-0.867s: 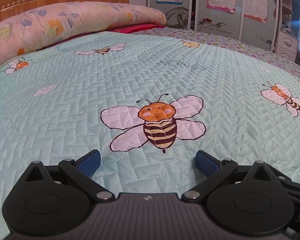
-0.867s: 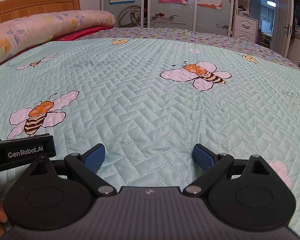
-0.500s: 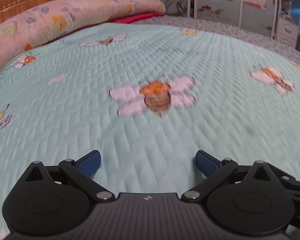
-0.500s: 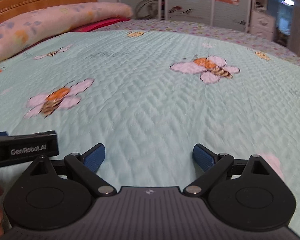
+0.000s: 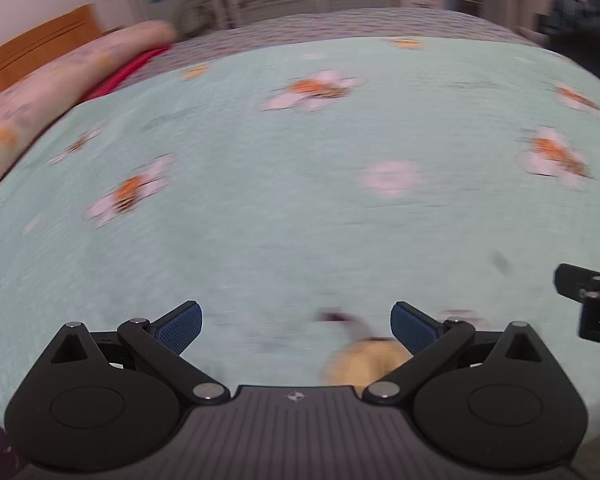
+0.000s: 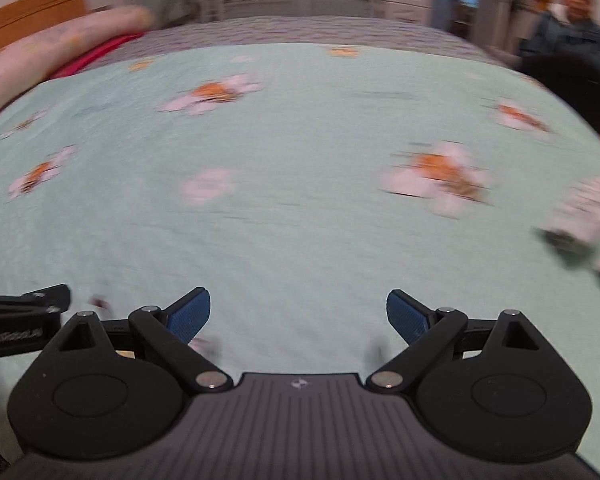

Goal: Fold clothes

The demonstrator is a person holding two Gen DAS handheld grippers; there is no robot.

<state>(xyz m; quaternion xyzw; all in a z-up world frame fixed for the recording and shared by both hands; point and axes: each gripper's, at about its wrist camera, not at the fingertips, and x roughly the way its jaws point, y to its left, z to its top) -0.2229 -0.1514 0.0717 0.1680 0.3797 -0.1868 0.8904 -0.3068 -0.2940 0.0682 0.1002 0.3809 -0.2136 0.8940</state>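
Both views are pretty motion-blurred. The left gripper [image 5: 296,326] and the right gripper [image 6: 298,312] both hang over the mint-green quilted bedspread with bee prints [image 6: 300,220], jaws spread wide with nothing between the blue pads. A crumpled pale patterned garment [image 6: 588,220] lies at the bed's right edge, well apart from the right gripper. A long floral pillow [image 5: 60,80] sits along the wooden headboard [image 5: 32,52] at the far left. A person in a dark jacket [image 6: 568,48] stands past the far right corner

Matt cloth bedspread [image 5: 300,220] covers the bed; far left, a smooth wooden headboard [image 5: 32,56]; gripper fingers [image 6: 190,314] carry textured blue pads.
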